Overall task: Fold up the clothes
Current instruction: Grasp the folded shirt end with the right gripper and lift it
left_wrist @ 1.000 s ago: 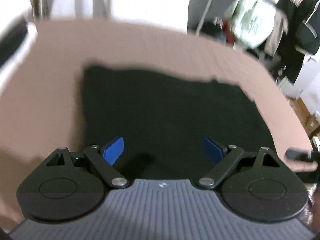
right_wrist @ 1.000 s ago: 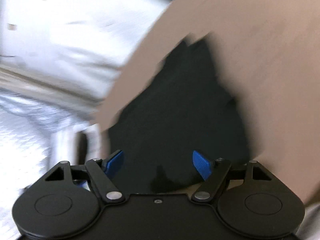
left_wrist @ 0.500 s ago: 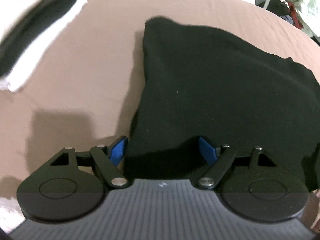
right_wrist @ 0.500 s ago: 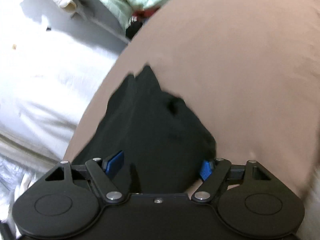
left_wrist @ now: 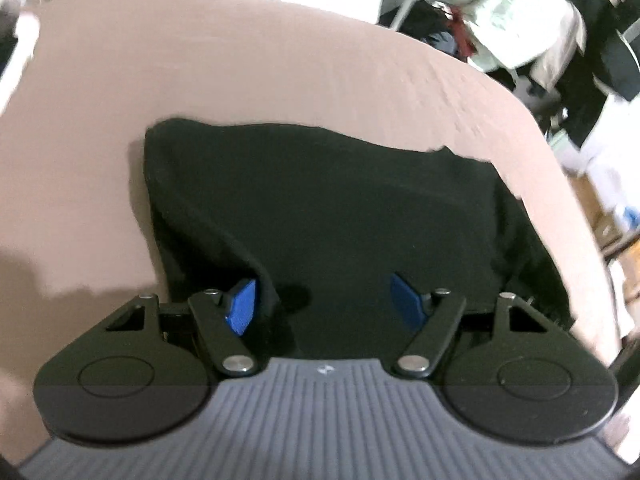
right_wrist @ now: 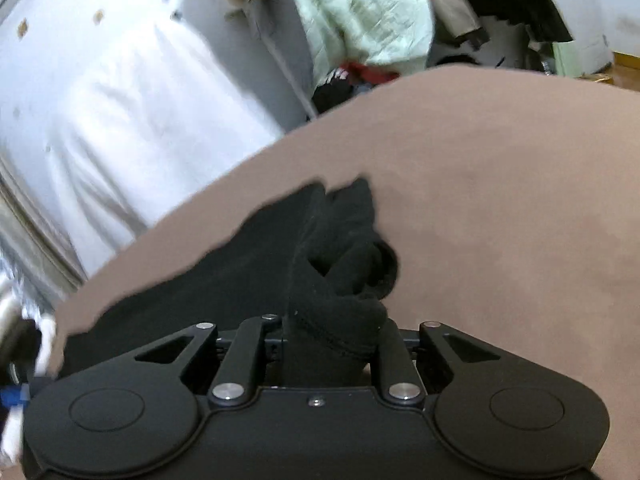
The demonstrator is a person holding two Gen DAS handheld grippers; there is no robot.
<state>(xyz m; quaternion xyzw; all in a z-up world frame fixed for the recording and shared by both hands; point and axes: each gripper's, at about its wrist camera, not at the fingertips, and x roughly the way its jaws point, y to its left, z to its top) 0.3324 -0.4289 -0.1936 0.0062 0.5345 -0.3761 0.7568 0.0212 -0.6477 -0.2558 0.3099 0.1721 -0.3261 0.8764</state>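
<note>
Covering most of both views was a brown cloth-covered surface point(left_wrist: 280, 80), its far edge curved by the fisheye lens and its near part hidden behind the gripper bodies. Beyond that edge the room was blurred: a pale green quilted item point(right_wrist: 360, 16) and dark clothing could be made out, little else.

On the surface lay the black garment point(left_wrist: 320, 208), spread roughly flat in the left wrist view, with its near hem cut off by the gripper housing. Folds and seams were hard to read against the dark fabric.

Left hand-held gripper point(left_wrist: 326, 300): jaws apart and closing, blue pads point(left_wrist: 242, 308) visible on both sides. A raised ridge of the garment ran just inside the left pad; the pads did not yet press on the cloth. Whether the left pad touched the ridge could not be told.

Right hand-held gripper point(right_wrist: 332, 340): jaws closing and pinching a bunched edge of the same garment point(right_wrist: 336, 264), which rose in a crumpled lump between the linkages. Its pads were fully hidden by the fabric.
</note>
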